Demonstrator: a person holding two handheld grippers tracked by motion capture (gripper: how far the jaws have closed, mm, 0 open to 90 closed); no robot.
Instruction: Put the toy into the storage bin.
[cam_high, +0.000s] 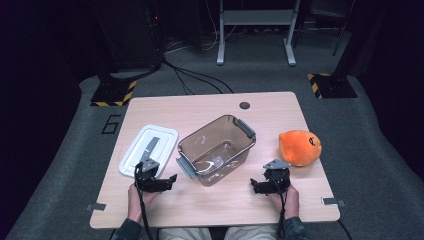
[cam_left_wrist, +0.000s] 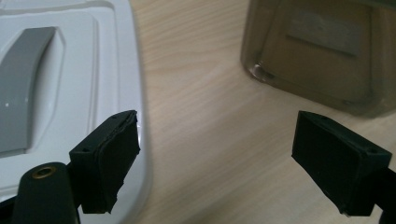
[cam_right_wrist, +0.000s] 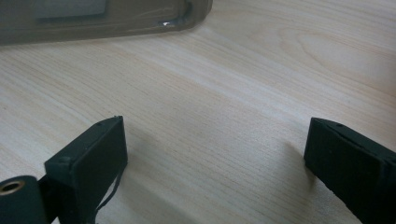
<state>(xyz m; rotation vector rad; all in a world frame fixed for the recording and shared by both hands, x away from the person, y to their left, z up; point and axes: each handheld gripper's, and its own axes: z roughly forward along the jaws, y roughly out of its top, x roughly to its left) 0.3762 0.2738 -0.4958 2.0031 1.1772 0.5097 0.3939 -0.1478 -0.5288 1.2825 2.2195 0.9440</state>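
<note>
A clear brownish bin (cam_high: 200, 141) with grey handles stands empty at the table's middle. Left of it lies a white lid (cam_high: 149, 149) with a grey strip. An orange plush toy (cam_high: 299, 147) rests at the right. My left gripper (cam_high: 159, 181) is at the lid's near corner, held in a hand. In the left gripper view, my left gripper (cam_left_wrist: 215, 135) is open over bare wood, with the lid (cam_left_wrist: 70, 70) by its left jaw and the bin (cam_left_wrist: 322, 51) ahead to the right. My right gripper (cam_high: 267, 184) sits near the bin's front right. In the right gripper view, my right gripper (cam_right_wrist: 215, 149) is open over the wood, with the bin's base (cam_right_wrist: 93, 18) at the top.
The light wooden table (cam_high: 200, 107) has a round cable hole (cam_high: 244, 105) at its back edge. Beyond it, a grey carpet carries cables, stand feet with yellow-black tape (cam_high: 115, 93) and a white frame (cam_high: 255, 30).
</note>
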